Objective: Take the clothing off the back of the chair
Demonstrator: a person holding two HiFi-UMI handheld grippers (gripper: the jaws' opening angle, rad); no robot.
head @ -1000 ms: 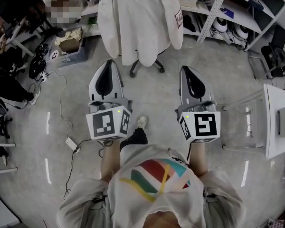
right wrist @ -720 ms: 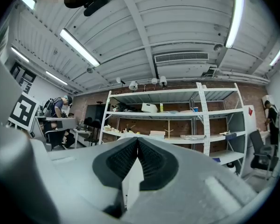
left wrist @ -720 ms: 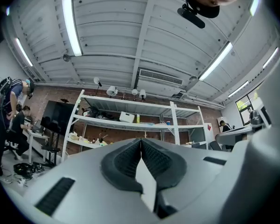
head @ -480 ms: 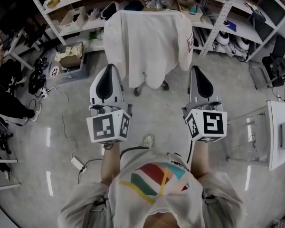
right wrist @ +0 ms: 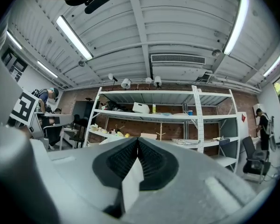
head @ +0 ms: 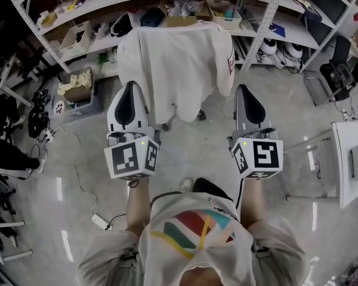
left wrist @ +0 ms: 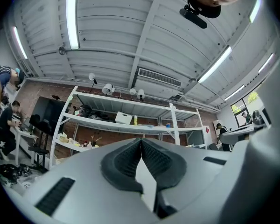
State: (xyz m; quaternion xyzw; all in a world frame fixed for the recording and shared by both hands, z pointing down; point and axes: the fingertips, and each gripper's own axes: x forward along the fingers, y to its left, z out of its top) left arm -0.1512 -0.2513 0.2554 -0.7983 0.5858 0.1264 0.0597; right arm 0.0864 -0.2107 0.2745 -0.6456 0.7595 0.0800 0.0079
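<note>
Grey polished floor (head: 185, 154), nothing standing between the person and the chair. A long white metal shelving rack (head: 259, 25) runs behind the chair, crowded with boxes and small gear. A cardboard box of pale stuffing (head: 76, 87) sits on the floor left of the chair. Thin black cables (head: 77, 142) trail from near it toward a white power strip (head: 99, 221). A white bench (head: 351, 159) stands at far right, well apart.

The cream cloth garment (head: 176, 64) hangs draped over the back of the dark-footed swivel chair (head: 201, 115), covering the backrest. Only the wheeled foot shows below the hem.

Left hand-held gripper (head: 129, 85): jaws pressed together, ribbed black pads (left wrist: 126, 160) meeting, nothing pinched. In the head view its tip overlaps the garment's lower left edge; contact cannot be told.

Right hand-held gripper (head: 246, 88): jaws likewise closed on nothing, just beside the garment's right sleeve. Both gripper views look past the jaws to shelving and ceiling.
</note>
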